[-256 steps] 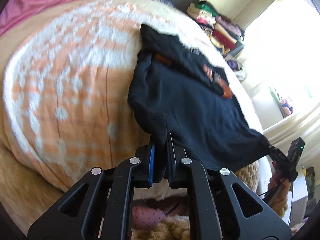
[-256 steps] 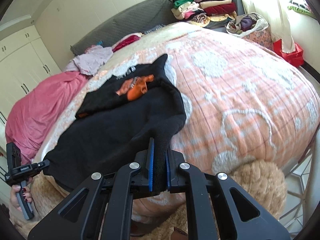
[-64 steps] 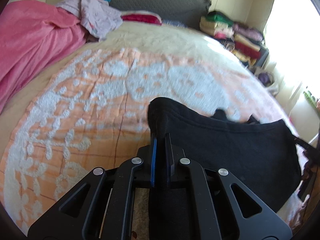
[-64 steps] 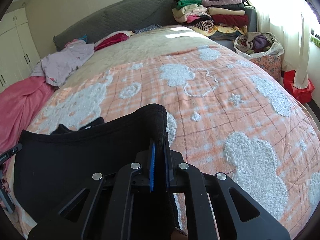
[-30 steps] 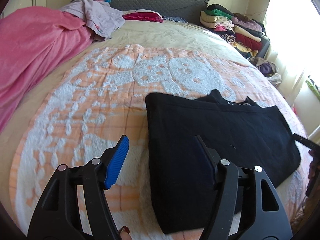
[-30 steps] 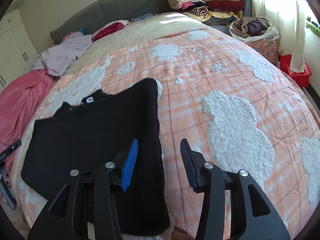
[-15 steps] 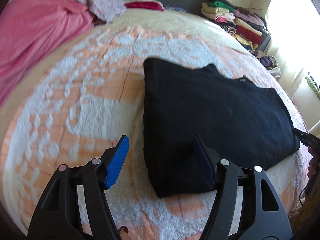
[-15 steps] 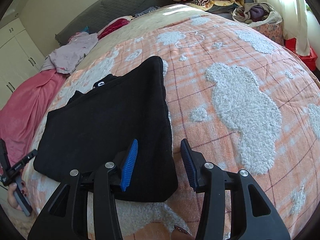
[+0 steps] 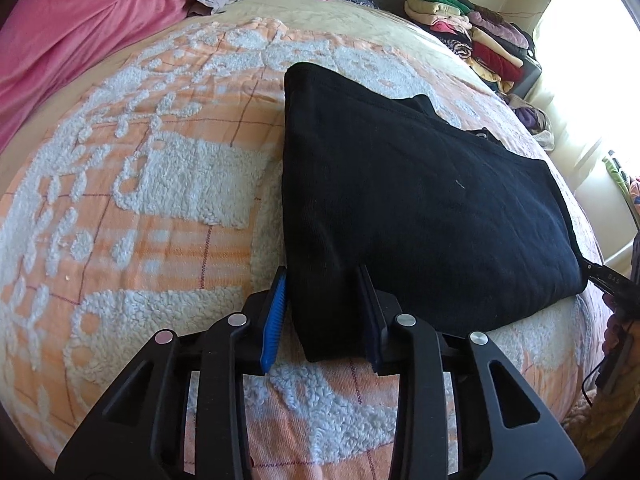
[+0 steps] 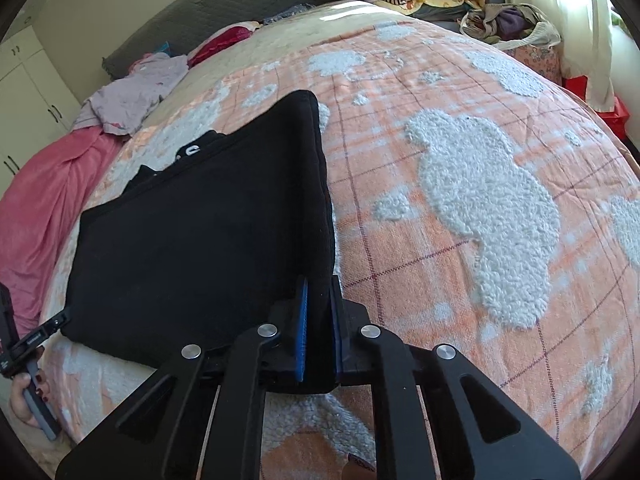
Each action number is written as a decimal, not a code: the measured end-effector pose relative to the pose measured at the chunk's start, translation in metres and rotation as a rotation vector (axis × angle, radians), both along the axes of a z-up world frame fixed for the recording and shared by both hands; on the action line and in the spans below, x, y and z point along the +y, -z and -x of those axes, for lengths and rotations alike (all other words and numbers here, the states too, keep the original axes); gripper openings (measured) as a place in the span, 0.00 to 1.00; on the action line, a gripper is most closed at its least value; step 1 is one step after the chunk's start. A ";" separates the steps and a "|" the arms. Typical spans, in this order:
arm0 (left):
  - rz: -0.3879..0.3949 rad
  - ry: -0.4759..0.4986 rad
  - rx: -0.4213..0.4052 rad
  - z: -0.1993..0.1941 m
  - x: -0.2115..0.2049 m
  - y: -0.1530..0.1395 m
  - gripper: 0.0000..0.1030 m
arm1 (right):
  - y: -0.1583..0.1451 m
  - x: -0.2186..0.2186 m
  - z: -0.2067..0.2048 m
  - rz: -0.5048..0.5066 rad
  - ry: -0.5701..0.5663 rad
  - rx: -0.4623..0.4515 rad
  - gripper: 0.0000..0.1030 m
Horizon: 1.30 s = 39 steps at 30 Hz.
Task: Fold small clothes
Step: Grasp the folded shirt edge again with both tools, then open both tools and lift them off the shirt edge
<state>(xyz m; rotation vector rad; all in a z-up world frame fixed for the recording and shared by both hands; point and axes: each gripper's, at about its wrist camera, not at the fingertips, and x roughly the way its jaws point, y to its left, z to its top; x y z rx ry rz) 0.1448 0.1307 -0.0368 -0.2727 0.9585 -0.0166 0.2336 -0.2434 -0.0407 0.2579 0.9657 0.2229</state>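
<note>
Black garment point(image 9: 420, 208), folded into a flat rectangle | lies on an orange-and-white fleecy bedspread point(image 9: 160, 184) | dark collar with a scrap of white lettering peeks past its far edge | near corners sit between the pads of the left gripper point(image 9: 324, 312) and right gripper point(image 10: 318, 328), the right nearly closed on the cloth.

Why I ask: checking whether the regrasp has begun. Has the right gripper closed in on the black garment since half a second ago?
Yes. The right gripper advanced onto the black garment's near corner beside the orange blanket, jaws narrowed around it.
</note>
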 end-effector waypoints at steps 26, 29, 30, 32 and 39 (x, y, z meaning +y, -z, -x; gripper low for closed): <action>-0.012 0.033 -0.020 0.005 -0.003 -0.019 0.37 | -0.022 0.001 0.019 0.029 0.046 -0.095 0.69; -0.014 0.033 -0.034 0.007 -0.002 -0.024 0.42 | -0.027 0.007 0.023 0.033 0.029 -0.127 0.76; -0.016 0.032 -0.038 0.008 -0.002 -0.025 0.44 | -0.029 0.009 0.025 0.035 0.029 -0.138 0.78; -0.023 0.025 -0.047 0.008 -0.001 -0.029 0.49 | -0.031 0.012 0.026 0.039 0.023 -0.149 0.79; -0.065 -0.009 -0.075 0.013 0.007 -0.040 0.64 | -0.042 0.036 0.036 0.053 -0.027 -0.207 0.89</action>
